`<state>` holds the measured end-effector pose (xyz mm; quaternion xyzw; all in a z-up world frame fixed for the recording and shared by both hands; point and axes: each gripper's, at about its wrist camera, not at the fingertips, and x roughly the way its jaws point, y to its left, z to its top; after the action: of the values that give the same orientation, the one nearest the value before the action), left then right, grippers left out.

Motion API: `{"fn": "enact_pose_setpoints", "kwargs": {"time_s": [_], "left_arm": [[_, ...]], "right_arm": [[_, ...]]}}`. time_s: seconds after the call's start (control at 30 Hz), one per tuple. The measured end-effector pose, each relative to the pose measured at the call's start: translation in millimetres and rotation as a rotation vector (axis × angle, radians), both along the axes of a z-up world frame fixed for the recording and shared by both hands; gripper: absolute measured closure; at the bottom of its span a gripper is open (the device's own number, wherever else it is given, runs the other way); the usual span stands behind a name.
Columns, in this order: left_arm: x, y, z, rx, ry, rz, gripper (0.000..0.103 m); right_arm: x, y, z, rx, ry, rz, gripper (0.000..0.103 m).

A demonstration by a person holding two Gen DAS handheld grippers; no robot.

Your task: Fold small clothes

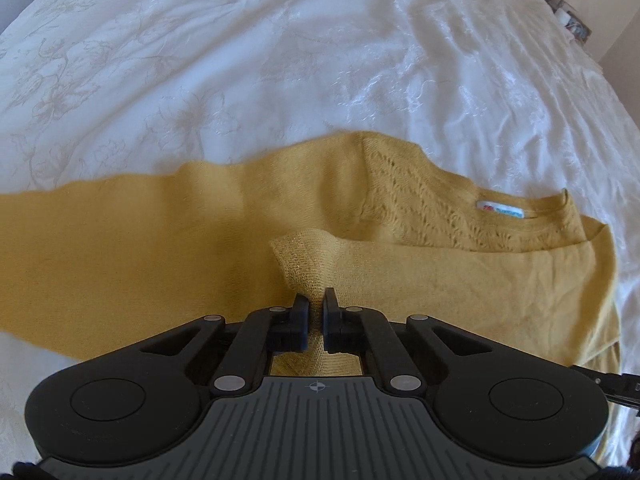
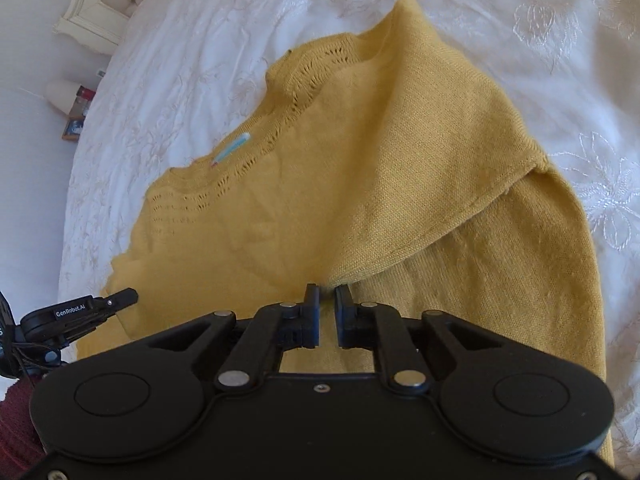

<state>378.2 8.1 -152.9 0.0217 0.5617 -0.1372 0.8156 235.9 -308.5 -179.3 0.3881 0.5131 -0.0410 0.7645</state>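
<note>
A mustard-yellow knit sweater (image 1: pixel 160 240) lies spread on a white bed; its collar with a white label (image 1: pixel 502 211) points right. My left gripper (image 1: pixel 315 300) is shut on a pinched fold of the sweater's fabric. In the right wrist view the same sweater (image 2: pixel 360 168) lies with its label (image 2: pixel 236 146) at the left and one part folded over. My right gripper (image 2: pixel 327 294) is shut on the edge of that folded layer. The left gripper's tip (image 2: pixel 120 298) shows at the sweater's lower left edge.
A white embroidered bedspread (image 1: pixel 240 60) covers the bed around the sweater. A cream headboard (image 2: pixel 84 8) and a bedside shelf with small items (image 2: pixel 78 112) stand at the far left of the right wrist view. Similar clutter (image 1: pixel 568 12) sits at the bed's far right.
</note>
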Motion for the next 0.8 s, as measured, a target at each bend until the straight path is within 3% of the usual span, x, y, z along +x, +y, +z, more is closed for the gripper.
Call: {"fn": "enact_pose_setpoints", "kwargs": {"time_s": [0.07,0.1,0.13,0.2,0.33,0.43,0.7,0.8], "left_arm": [[0,4,-7,0.007,0.002,0.027,0.096],[1,5,-9,0.009,0.002,0.036,0.094],[0,6,-10,0.015,0.002,0.039,0.093],[1,5,-13,0.021,0.004,0.033,0.093],[0,1,-13,0.028,-0.005,0.02,0.093],[-1,-1,-13,0.032,-0.007,0.023,0.093],[-1,2,-17,0.04,-0.004,0.05,0.091],[1,-1,-22,0.067,-0.003,0.046,0.085]], "right_arm": [[1,4,4,-0.034,-0.004,0.05,0.082],[0,4,9,-0.048,-0.017,0.073,0.076],[-1,3,16,-0.067,-0.033,0.095,0.063],[-3,-2,31,-0.121,-0.076,0.131,0.052],[3,-28,56,-0.271,-0.137,0.133,0.052],[23,-55,55,-0.353,-0.134,0.113,0.052],[75,-102,20,-0.398,-0.078,0.097,0.052],[83,-112,2,-0.408,-0.03,0.115,0.052]]}}
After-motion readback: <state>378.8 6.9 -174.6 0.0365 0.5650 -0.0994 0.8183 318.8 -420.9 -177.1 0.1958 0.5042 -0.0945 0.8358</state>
